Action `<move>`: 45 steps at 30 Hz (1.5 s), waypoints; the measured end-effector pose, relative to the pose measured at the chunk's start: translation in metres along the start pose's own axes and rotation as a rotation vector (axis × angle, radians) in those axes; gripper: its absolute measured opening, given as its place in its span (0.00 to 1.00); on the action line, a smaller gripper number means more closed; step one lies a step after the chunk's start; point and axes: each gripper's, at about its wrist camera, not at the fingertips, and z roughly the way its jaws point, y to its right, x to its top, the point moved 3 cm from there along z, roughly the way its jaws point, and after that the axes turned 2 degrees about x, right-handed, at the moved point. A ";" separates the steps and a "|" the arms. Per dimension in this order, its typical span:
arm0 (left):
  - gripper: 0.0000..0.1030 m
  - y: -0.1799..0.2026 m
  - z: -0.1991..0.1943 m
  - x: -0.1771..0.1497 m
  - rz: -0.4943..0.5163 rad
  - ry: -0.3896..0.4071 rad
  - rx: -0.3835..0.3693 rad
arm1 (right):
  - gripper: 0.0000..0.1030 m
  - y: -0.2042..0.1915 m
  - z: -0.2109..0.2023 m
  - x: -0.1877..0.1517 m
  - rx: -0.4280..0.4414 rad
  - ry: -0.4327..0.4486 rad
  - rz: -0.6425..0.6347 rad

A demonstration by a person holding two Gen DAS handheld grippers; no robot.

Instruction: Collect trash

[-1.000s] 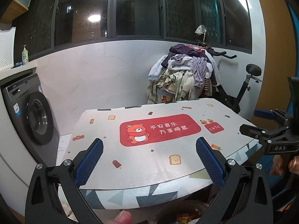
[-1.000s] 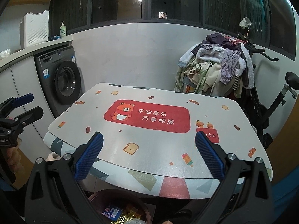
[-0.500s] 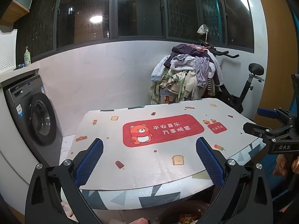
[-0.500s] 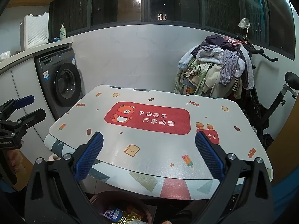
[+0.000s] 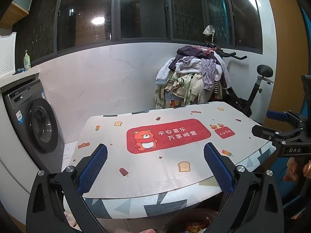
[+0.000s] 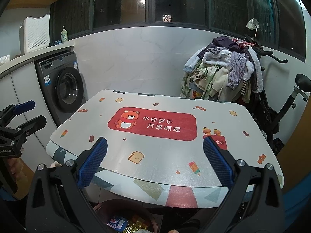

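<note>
Grippers are held wide apart and empty above the near edge of a table (image 5: 155,176) covered by a cartoon-print mat (image 6: 155,151) with a red bear panel (image 6: 153,123) at its centre. The left gripper (image 5: 155,168) is seen with its blue-padded fingers (image 5: 93,168) spread to their full span, nothing between them; the right gripper (image 6: 155,167) is likewise spread wide, its pads (image 6: 92,166) bare. Each tool is also caught at the edge of the other's view, the right gripper at far right from the left wrist and the left gripper at far left from the right wrist, both with jaws parted.

Trash is found below the table's near edge: a dark round bin (image 6: 151,219) is partly shown under the right gripper, with a blue-and-white wrapper (image 6: 116,222) and gold foil wrappers (image 6: 136,225) lying inside. From the left wrist only the bin's rim and a blur of coloured packaging are made out.

A front-loading washing machine (image 6: 66,89) is set under a counter at left, a pump bottle (image 6: 64,35) standing on top. A heap of clothes (image 6: 221,73) is piled over an exercise bike (image 6: 279,110) behind the table at right.
</note>
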 end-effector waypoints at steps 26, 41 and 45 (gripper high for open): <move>0.94 0.004 -0.004 0.003 0.016 0.003 -0.003 | 0.94 0.008 0.004 -0.002 -0.005 -0.007 0.038; 0.94 0.000 -0.001 0.006 -0.001 0.000 -0.010 | 0.94 0.003 0.004 -0.005 -0.006 -0.009 0.021; 0.94 0.000 0.000 0.006 0.005 -0.004 -0.003 | 0.94 0.003 0.004 -0.005 -0.007 -0.010 0.021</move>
